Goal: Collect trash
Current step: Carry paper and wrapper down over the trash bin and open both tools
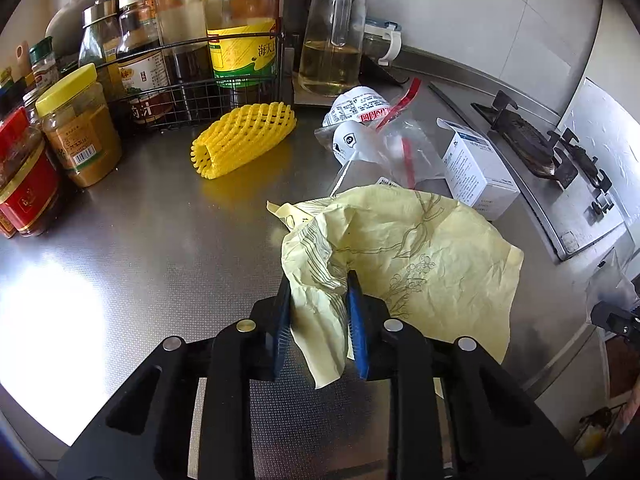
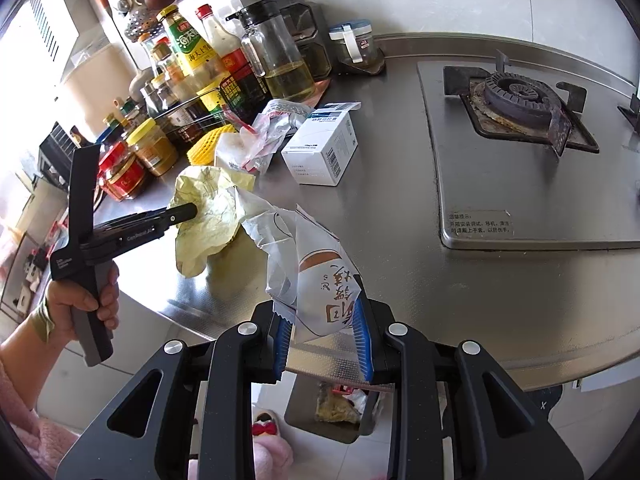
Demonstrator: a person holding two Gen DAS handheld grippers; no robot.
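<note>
Your left gripper [image 1: 318, 280] has its two blue ribbed pads closed most of the way on a fold of thin, crinkled pale-yellow paper [image 1: 420, 256] printed w/ line-drawn flowers; the sheet drapes loose over the brushed steel counter [image 1: 140, 248], just in front of the white carton. In the right wrist view you see that same gripper [image 2: 192, 212] from the side, your hand [image 2: 86, 300] around its grey handle, paper [image 2: 208, 216] bunched at the tip. Your right gripper [image 2: 320, 300] pinches one glossy white wrapper [image 2: 320, 280] w/ brown script, stiff and creased, held up past the counter edge; its lower end is hidden behind the pads. Below it sits a grey bin [image 2: 332, 408] w/ scraps inside, mostly cut off by the gripper body. Still lying on the counter: 1 white carton [image 1: 476, 168] w/ blue print, flap open; left of the carton, a heap of clear plastic bags [image 1: 384, 140] w/ red strips, count unclear since they overlap, plus a round white foil lid; further left of the carton, 1 yellow foam net sleeve [image 1: 244, 140], tube-shaped, lying on its side. Behind the carton, a wire rack [image 1: 192, 84] of bottles and jars, labels partly cut off. Right of the carton, a steel gas hob [image 2: 520, 152] w/ one burner visible.
</note>
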